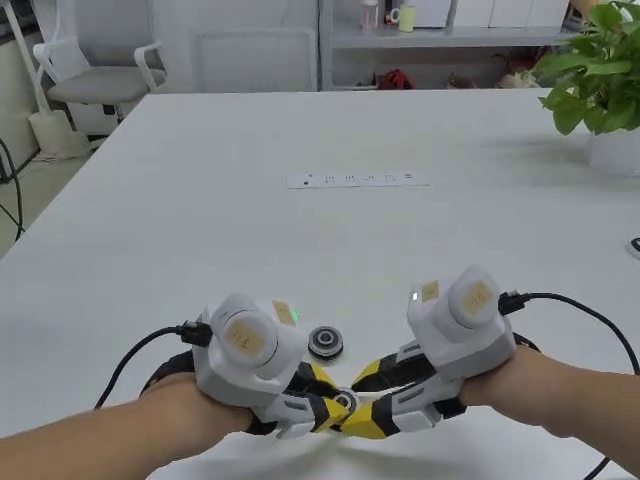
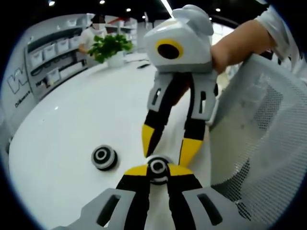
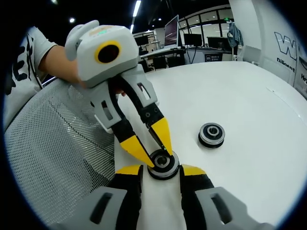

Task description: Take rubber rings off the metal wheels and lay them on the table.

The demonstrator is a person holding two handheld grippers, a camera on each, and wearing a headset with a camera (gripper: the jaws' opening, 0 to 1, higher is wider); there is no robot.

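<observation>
Head view: left gripper [image 1: 330, 400] and right gripper [image 1: 362, 402] meet tip to tip over the near edge of the white table [image 1: 300, 240].
Held wheel [image 1: 345, 402]: small metal wheel with a black rubber ring [image 3: 163, 173] on its rim, sitting between the two pairs of yellow tips.
Left gripper, state: jaws pressed on opposite sides of the held wheel, clearest in the left gripper view.
Right gripper, state: jaws stand on either side of the same wheel, close to its rim; whether they press on it cannot be told.
Loose wheel [image 1: 325, 342]: lies flat on the table just beyond the grippers, ring on, touched by neither gripper.
Power strip [image 1: 358, 180]: white, mid-table, well apart from both wheels.
Plant [image 1: 598, 70]: green, at the far right of the table.
Mesh chair back [image 3: 53, 139]: grey, behind the left gripper in the right gripper view.
</observation>
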